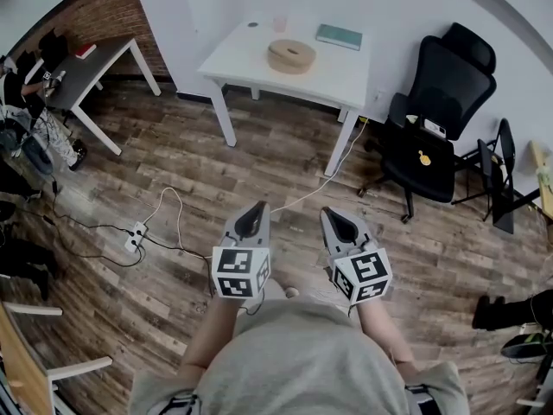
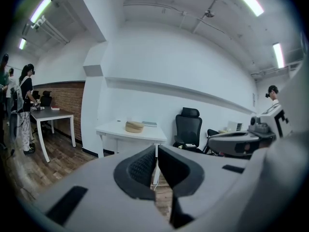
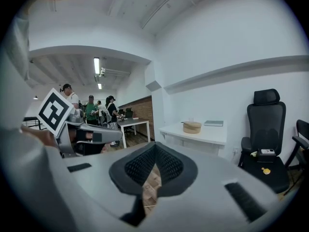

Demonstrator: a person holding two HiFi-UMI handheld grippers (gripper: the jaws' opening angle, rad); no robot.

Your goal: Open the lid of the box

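A round tan box with its lid on (image 1: pixel 291 55) rests on a white table (image 1: pixel 251 59) at the far side of the room; it also shows small in the left gripper view (image 2: pixel 134 126) and the right gripper view (image 3: pixel 192 126). Both grippers are held side by side over the wooden floor, well short of the table. My left gripper (image 1: pixel 252 213) is shut and holds nothing (image 2: pixel 156 154). My right gripper (image 1: pixel 339 217) is likewise shut and holds nothing (image 3: pixel 155 156). Each carries its marker cube near the person's hands.
A green book (image 1: pixel 339 36) and a small cup (image 1: pixel 280 24) share the table. A black office chair (image 1: pixel 436 128) stands right of it. A white cable with a power strip (image 1: pixel 135 235) trails across the floor. A dark table (image 1: pixel 86 72) and people (image 3: pixel 89 109) are at the left.
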